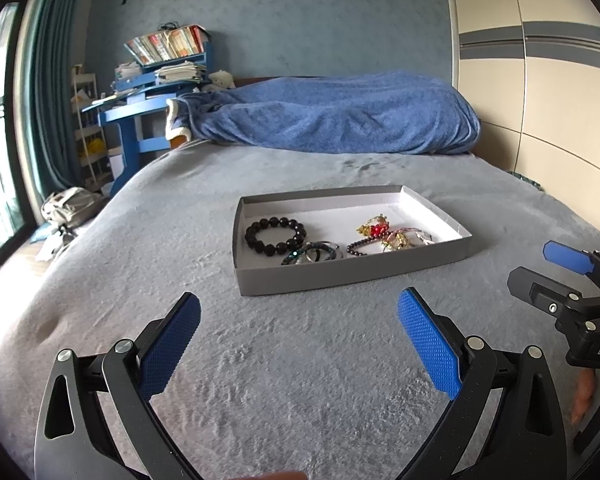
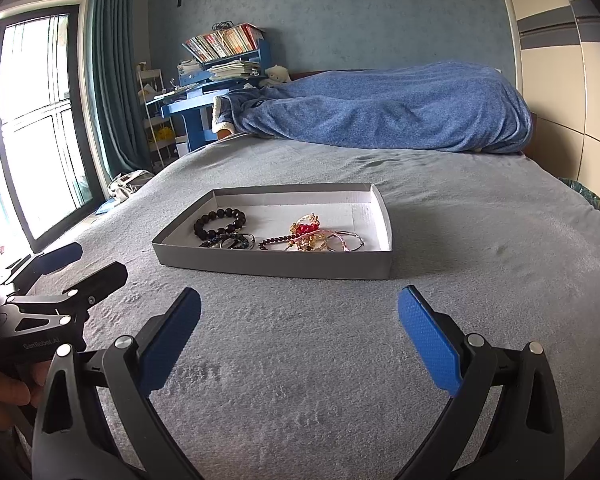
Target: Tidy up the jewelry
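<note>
A shallow grey tray (image 1: pixel 340 276) (image 2: pixel 276 266) lies on the grey bed. In it are a black bead bracelet (image 1: pixel 275 235) (image 2: pixel 219 222), a dark teal bracelet (image 1: pixel 314 253) (image 2: pixel 232 241), a thin dark red bead strand (image 1: pixel 360 246) (image 2: pixel 276 241) and a tangle of gold, red and pink pieces (image 1: pixel 392 234) (image 2: pixel 312 236). My left gripper (image 1: pixel 300 312) is open and empty, short of the tray's near wall. My right gripper (image 2: pixel 300 308) is open and empty, also short of the tray. Each gripper shows at the edge of the other's view.
The grey bed cover (image 1: pixel 300 380) (image 2: pixel 300 360) stretches all around the tray. A crumpled blue blanket (image 1: pixel 340 116) (image 2: pixel 380 108) lies at the far end. A blue desk with books (image 1: pixel 148 92) stands beyond the bed's left side. A wardrobe (image 1: pixel 540 100) lines the right.
</note>
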`<move>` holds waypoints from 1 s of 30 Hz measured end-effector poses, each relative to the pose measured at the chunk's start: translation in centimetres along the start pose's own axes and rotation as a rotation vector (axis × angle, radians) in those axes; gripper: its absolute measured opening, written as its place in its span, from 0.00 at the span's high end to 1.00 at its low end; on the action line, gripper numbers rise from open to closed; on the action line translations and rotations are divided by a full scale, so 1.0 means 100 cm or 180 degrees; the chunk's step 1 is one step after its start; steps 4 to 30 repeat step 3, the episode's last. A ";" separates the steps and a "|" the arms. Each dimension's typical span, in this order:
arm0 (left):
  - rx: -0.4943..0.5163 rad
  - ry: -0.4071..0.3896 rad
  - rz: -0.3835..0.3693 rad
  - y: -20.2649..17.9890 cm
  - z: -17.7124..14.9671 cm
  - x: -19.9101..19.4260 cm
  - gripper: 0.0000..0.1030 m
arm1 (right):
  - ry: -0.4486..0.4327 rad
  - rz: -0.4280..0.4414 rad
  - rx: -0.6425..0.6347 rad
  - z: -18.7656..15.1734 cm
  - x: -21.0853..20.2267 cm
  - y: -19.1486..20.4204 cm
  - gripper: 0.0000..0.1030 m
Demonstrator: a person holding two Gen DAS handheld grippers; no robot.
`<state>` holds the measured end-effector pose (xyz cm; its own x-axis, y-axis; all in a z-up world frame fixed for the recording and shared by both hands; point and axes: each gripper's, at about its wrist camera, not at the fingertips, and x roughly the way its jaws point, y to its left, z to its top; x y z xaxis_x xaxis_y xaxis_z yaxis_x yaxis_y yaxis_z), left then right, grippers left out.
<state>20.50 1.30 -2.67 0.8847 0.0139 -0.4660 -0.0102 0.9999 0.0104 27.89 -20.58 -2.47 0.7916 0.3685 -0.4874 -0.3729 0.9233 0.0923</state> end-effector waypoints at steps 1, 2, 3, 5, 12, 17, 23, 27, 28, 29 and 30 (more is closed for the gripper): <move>0.0001 -0.0001 -0.0004 0.000 0.001 0.000 0.05 | -0.0002 0.0002 0.0002 0.000 0.000 0.000 0.05; 0.0001 0.0003 -0.0004 0.000 0.001 0.001 0.05 | -0.0003 0.0002 0.0005 0.000 0.001 0.000 0.05; 0.0002 0.0008 -0.0004 0.000 0.000 0.000 0.05 | -0.0003 0.0002 0.0005 0.000 0.001 0.000 0.05; 0.0002 0.0008 -0.0004 0.000 0.000 0.000 0.05 | -0.0003 0.0002 0.0005 0.000 0.001 0.000 0.05; 0.0002 0.0008 -0.0004 0.000 0.000 0.000 0.05 | -0.0003 0.0002 0.0005 0.000 0.001 0.000 0.05; 0.0002 0.0008 -0.0004 0.000 0.000 0.000 0.05 | -0.0003 0.0002 0.0005 0.000 0.001 0.000 0.05; 0.0002 0.0008 -0.0004 0.000 0.000 0.000 0.05 | -0.0003 0.0002 0.0005 0.000 0.001 0.000 0.05; 0.0002 0.0008 -0.0004 0.000 0.000 0.000 0.05 | -0.0003 0.0002 0.0005 0.000 0.001 0.000 0.05; 0.0002 0.0008 -0.0004 0.000 0.000 0.000 0.05 | -0.0003 0.0002 0.0005 0.000 0.001 0.000 0.05; 0.0002 0.0008 -0.0004 0.000 0.000 0.000 0.05 | -0.0003 0.0002 0.0005 0.000 0.001 0.000 0.05; 0.0002 0.0008 -0.0004 0.000 0.000 0.000 0.05 | -0.0003 0.0002 0.0005 0.000 0.001 0.000 0.05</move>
